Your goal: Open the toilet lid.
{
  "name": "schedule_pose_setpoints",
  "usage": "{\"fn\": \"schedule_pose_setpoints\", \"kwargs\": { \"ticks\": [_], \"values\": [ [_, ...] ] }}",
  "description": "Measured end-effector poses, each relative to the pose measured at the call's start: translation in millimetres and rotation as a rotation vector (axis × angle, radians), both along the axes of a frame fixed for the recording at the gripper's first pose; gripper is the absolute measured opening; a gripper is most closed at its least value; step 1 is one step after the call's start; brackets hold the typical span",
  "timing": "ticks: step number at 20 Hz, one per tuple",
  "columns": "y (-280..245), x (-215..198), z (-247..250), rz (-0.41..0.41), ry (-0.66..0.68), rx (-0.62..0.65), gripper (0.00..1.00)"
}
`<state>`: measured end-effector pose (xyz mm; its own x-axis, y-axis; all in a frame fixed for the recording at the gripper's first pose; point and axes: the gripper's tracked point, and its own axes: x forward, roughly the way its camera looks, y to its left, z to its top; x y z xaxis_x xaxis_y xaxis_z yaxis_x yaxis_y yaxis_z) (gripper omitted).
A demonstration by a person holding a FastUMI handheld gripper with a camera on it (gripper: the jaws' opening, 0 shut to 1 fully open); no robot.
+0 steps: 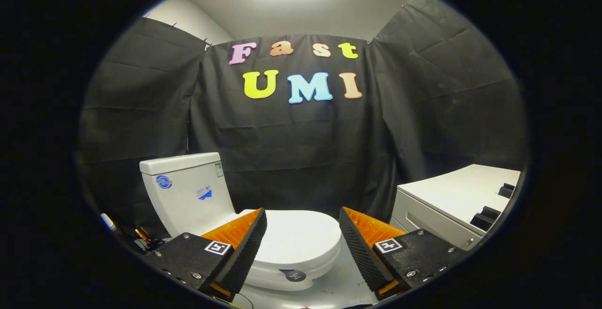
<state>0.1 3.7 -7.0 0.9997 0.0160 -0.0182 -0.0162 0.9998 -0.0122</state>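
A white toilet stands ahead on a pale floor, its tank (188, 191) to the left and its lid (298, 238) lying flat and closed over the bowl. A small dark round tag (295, 275) sits at the front of the seat rim. My gripper (302, 222) is open, held above the lid's front part, with the lid showing in the wide gap between the fingers. Neither finger touches the toilet. The left finger (247, 248) hides part of the lid's left side.
A white cabinet (451, 201) with dark handles on top stands to the right of the toilet. Black cloth walls close the booth behind and on both sides. Cables and small items (136, 236) lie on the floor left of the tank.
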Motion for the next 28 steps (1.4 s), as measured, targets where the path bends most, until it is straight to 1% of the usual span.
{"fn": "schedule_pose_setpoints", "kwargs": {
  "ticks": [3, 6, 10, 13, 18, 20, 23, 26, 28],
  "values": [
    [1.0, 1.8, 0.0, 0.012, 0.007, 0.012, 0.95],
    [10.4, 4.2, -8.7, 0.071, 0.035, 0.07, 0.95],
    [0.3, 9.6, -22.1, 0.065, 0.072, 0.12, 0.95],
    [-7.7, 16.2, -42.7, 0.059, 0.12, 0.163, 0.95],
    [-6.8, 19.4, -87.6, 0.087, 0.274, 0.341, 0.95],
    [-6.2, 21.8, -100.9, 0.093, 0.321, 0.394, 0.95],
    [-3.6, 27.3, -117.7, 0.123, 0.382, 0.47, 0.95],
    [-6.5, 32.1, -138.5, 0.14, 0.461, 0.598, 0.95],
    [-8.6, 33.4, -155.0, 0.137, 0.508, 0.663, 0.95]
  ]
}}
